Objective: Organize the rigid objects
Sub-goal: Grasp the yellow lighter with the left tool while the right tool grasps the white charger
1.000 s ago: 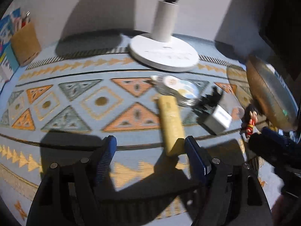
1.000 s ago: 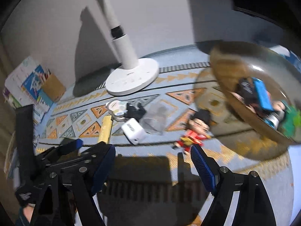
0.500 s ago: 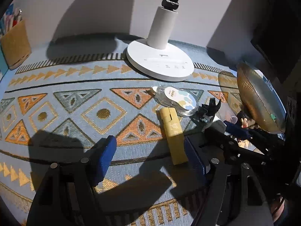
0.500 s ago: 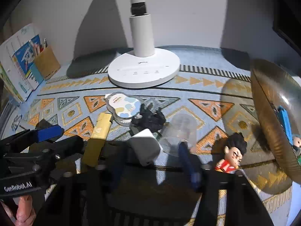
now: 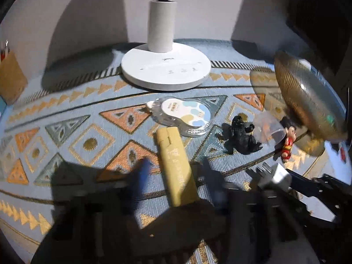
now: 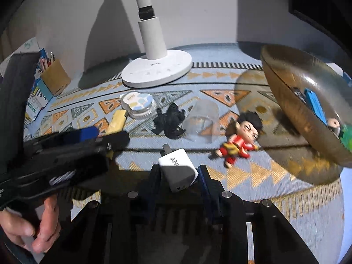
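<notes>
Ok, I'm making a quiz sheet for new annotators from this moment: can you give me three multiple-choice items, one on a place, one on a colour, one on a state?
1. Where does the black dinosaur figure lie?
A. between the round clear case and the clear cup
B. in the gold bowl
C. on the lamp base

2. What colour are the clothes of the doll?
A. green
B. red
C. white

3. What is the state of the right tool?
A. open above the doll
B. shut on the clear cup
C. shut on the white charger

Key: 1 A, it lies on the cloth with the case on one side and the cup on the other. 2 B, its outfit is red. 3 C, its jaws have just been closing and their pads now press on both sides of the charger.
</notes>
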A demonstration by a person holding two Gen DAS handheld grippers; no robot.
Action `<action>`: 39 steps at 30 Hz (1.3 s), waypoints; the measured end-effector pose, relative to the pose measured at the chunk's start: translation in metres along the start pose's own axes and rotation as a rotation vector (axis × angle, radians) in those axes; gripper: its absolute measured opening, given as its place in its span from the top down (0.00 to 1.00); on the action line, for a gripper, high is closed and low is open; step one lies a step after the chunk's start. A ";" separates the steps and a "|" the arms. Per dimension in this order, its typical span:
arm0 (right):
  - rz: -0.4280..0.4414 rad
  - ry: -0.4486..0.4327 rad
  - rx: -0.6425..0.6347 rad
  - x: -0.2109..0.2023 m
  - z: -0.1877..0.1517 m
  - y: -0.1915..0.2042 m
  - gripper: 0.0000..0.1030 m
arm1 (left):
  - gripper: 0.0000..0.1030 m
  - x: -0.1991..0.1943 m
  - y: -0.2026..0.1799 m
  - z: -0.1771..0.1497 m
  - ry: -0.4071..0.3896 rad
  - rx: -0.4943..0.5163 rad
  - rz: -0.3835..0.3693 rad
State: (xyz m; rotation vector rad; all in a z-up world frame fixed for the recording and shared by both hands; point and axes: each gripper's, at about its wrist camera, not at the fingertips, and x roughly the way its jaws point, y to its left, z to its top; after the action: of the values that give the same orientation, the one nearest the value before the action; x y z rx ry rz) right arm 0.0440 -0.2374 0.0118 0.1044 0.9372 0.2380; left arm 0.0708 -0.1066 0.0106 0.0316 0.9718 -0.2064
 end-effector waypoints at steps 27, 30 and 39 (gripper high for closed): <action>-0.080 -0.004 -0.003 0.004 -0.006 0.013 0.52 | 0.78 -0.042 0.027 -0.056 -0.060 -0.067 -0.064; -0.110 -0.015 -0.014 0.002 -0.008 0.016 0.73 | 0.78 -0.042 0.032 -0.055 -0.057 -0.079 -0.103; -0.046 -0.059 0.037 -0.034 -0.031 0.007 0.73 | 0.79 -0.050 0.035 -0.061 -0.060 -0.110 -0.134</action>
State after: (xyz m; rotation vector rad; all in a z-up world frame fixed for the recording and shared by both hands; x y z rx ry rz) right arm -0.0010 -0.2395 0.0212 0.1238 0.8847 0.1745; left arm 0.0002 -0.0573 0.0148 -0.1403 0.9250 -0.2758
